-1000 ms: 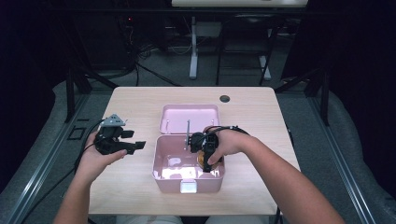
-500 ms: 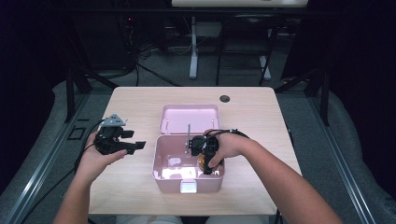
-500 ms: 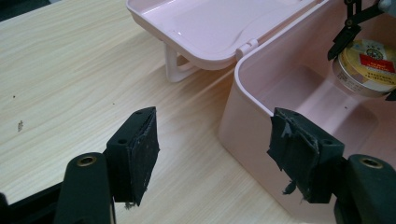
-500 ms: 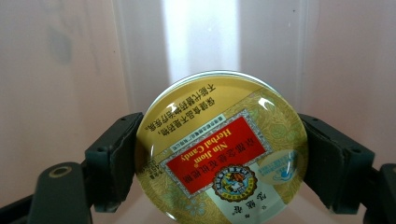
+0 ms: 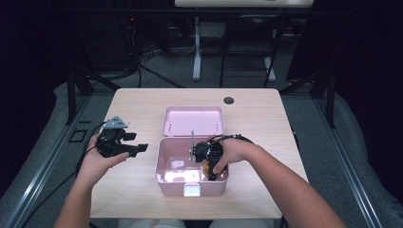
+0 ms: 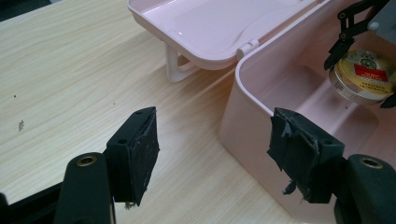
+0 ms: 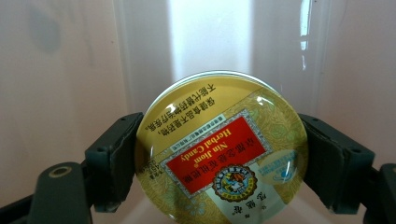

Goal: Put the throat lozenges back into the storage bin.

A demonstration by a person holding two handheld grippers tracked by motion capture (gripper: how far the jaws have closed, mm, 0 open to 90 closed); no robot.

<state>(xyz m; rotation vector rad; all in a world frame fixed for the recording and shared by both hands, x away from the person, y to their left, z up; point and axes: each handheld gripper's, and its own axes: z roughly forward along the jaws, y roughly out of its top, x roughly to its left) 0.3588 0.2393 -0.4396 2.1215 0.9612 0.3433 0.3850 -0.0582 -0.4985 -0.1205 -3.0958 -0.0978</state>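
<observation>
- High view: the right hand-held gripper is lowered inside the open pink box, at the box's right side, and grips a round tin that shows as a yellow spot under the hand.
- The box lid lies folded back, beyond that gripper.
- The left hand-held gripper hangs over the bare worktop, just left of the box; its jaws point at the box wall and hold nothing.
- Left gripper view: the left hand-held gripper stands with its jaws wide apart and empty. The box wall sits just ahead, before the right jaw, and the worktop lies under the left one.
- Farther ahead and to the right, inside the box, the tin hangs clamped in the other gripper's jaws.
- Right gripper view: the right hand-held gripper pinches the tin by its rim, one pad on each side, with the printed red and yellow lid facing the camera.
- The pink inside of the box lies behind the tin.
</observation>
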